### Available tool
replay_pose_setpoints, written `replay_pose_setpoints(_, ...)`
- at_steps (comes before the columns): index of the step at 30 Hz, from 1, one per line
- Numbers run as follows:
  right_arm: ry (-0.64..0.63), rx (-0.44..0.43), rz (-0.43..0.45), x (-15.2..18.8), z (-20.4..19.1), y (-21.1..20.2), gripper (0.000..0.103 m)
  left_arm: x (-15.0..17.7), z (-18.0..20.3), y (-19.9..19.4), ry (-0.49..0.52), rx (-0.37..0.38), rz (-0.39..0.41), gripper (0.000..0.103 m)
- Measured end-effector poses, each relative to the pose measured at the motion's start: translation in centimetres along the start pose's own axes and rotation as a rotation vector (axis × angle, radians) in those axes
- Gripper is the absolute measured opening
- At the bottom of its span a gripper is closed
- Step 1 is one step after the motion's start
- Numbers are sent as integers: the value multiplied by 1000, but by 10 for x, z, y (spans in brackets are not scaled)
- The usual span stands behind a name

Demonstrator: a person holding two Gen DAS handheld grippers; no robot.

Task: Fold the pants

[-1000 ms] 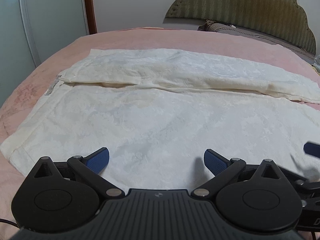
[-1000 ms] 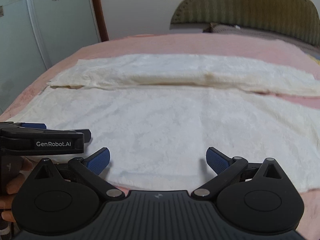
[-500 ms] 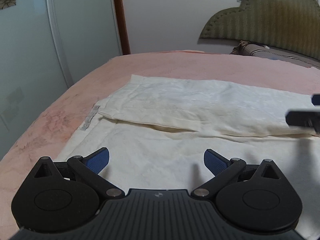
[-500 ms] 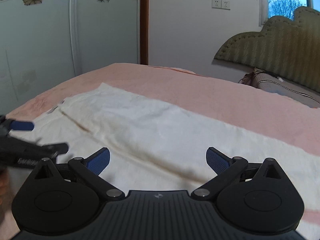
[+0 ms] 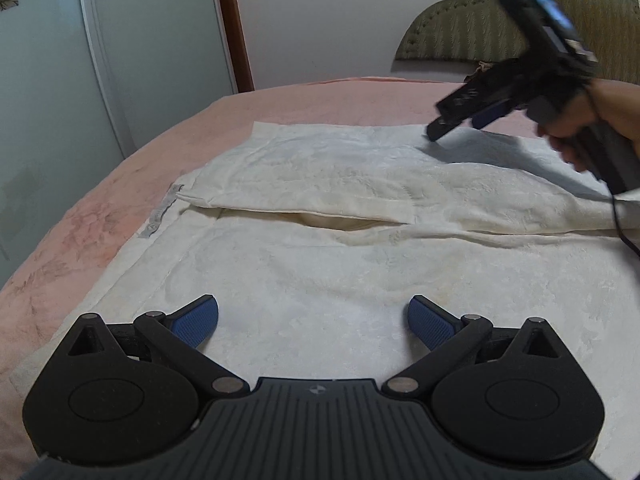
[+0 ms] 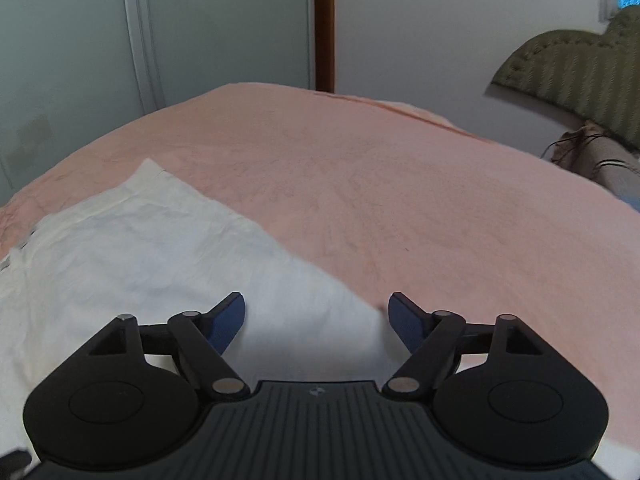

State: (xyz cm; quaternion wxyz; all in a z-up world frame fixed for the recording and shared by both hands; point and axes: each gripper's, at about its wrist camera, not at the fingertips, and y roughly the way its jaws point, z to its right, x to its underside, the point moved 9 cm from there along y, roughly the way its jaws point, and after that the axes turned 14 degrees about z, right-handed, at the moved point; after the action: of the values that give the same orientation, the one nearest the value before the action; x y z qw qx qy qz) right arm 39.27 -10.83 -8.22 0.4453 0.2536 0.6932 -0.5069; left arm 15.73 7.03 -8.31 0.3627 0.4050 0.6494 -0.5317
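Note:
Cream white pants lie flat on the pink bed, one leg near me and the other leg beyond it, with the waistband at the left. My left gripper is open and empty, low over the near leg. My right gripper is open and empty, just above the far leg's far edge. It also shows in the left wrist view, held in a hand above the far leg.
The pink bedspread stretches beyond the pants. A green padded headboard and a pillow are at the right. Glass wardrobe doors and a brown door frame stand past the bed's left edge.
Both grippers have moved away from the near hem. The right gripper has swung across to the far leg's far edge. The left gripper's view has shifted toward the waistband end. Both stay open.

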Motion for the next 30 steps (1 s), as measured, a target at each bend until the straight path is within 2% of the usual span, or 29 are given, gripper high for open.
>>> replay_pose_setpoints(4,-28,-102,-58,-2,-5,29,72,0,0,3,-24,14,-4,103)
replay_pose_setpoints(5,-43,-128,-58,-3,-9,30,68,1,-1,3,-32,17,-6,103)
replay_pose_setpoints(6,-52,-158,-57,-3,-12,29,62,1,-1,4,-37,19,-7,103)
replay_pose_setpoints(8,-67,-170,-54,-5,-18,25,28,1,-1,5,-37,19,-5,103)
replay_pose_setpoints(10,-115,-151,-35,-5,-26,19,13,0,-1,4,-36,19,-5,103)
replay_pose_setpoints(11,-157,-127,-16,-5,-31,15,11,0,-1,4,-36,21,-6,103)
replay_pose_setpoints(14,-329,-61,53,-6,-56,-3,8,-4,-10,2,-84,22,-8,102)
replay_pose_setpoints(18,-538,-37,141,-1,-102,-49,7,-16,-44,-3,-273,-25,19,101)
replay_pose_setpoints(21,-633,-39,185,9,-129,-90,7,-26,-65,-9,-387,-27,35,101)
replay_pose_setpoints(25,-694,-54,222,31,-162,-138,7,-40,-82,-18,-530,33,50,102)
replay_pose_setpoints(28,-698,-75,220,50,-184,-158,7,-53,-83,-21,-659,128,60,103)
replay_pose_setpoints(30,-686,-81,212,63,-192,-163,7,-60,-75,-16,-693,176,55,103)
